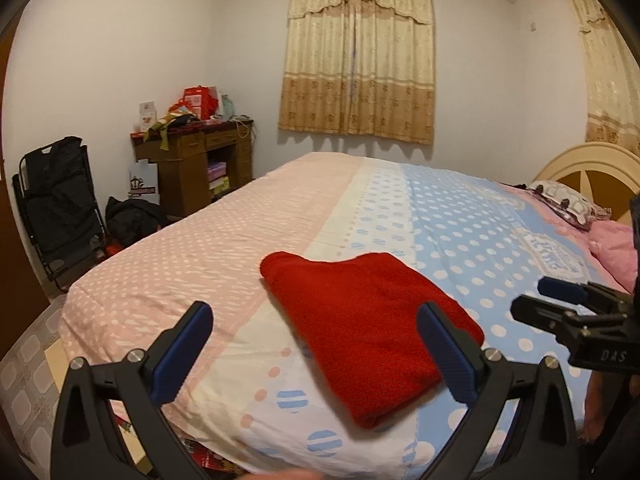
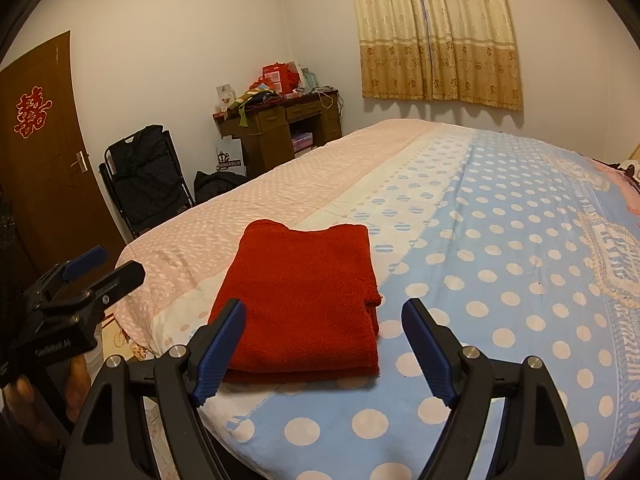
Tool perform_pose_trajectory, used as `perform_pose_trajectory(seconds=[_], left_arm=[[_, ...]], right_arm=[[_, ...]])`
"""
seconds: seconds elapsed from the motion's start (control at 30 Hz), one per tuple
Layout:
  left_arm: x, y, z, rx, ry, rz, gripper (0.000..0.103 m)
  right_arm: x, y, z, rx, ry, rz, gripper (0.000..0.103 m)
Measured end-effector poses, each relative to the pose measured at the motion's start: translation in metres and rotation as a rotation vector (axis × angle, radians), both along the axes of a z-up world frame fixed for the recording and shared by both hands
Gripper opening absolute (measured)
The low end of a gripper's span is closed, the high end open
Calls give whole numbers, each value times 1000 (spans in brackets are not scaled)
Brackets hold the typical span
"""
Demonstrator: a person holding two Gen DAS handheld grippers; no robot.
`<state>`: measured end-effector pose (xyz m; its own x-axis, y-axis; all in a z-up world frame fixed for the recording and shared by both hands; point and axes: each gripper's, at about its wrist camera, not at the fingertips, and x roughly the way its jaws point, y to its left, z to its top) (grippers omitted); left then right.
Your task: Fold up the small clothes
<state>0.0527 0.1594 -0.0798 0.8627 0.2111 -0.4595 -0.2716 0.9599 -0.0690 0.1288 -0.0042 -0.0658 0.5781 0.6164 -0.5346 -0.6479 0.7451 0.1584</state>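
Both tongs, left (image 1: pixel 316 320) and right (image 2: pixel 324 316), gape empty over the folded red garment (image 2: pixel 304 304), lengthwise toward the far wall.

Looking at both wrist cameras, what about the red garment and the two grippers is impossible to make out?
- Red garment: what kind of clothing it is; folded layers hide its shape in both views.
- Its near corner, right wrist view: covered by the right gripper, jaws open.
- Its underside: hidden against the bed.
- Left gripper, jaws open: its height above the bed is unclear.
- Desk clutter: too small to identify.
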Motion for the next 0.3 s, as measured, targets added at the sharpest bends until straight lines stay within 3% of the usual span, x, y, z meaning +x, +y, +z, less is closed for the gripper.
perform_pose_trajectory(seconds=[0.3], left_arm=[[1, -4, -4, 33, -7, -4, 103]], right_arm=[[-3, 0, 1, 7, 5, 7, 81]])
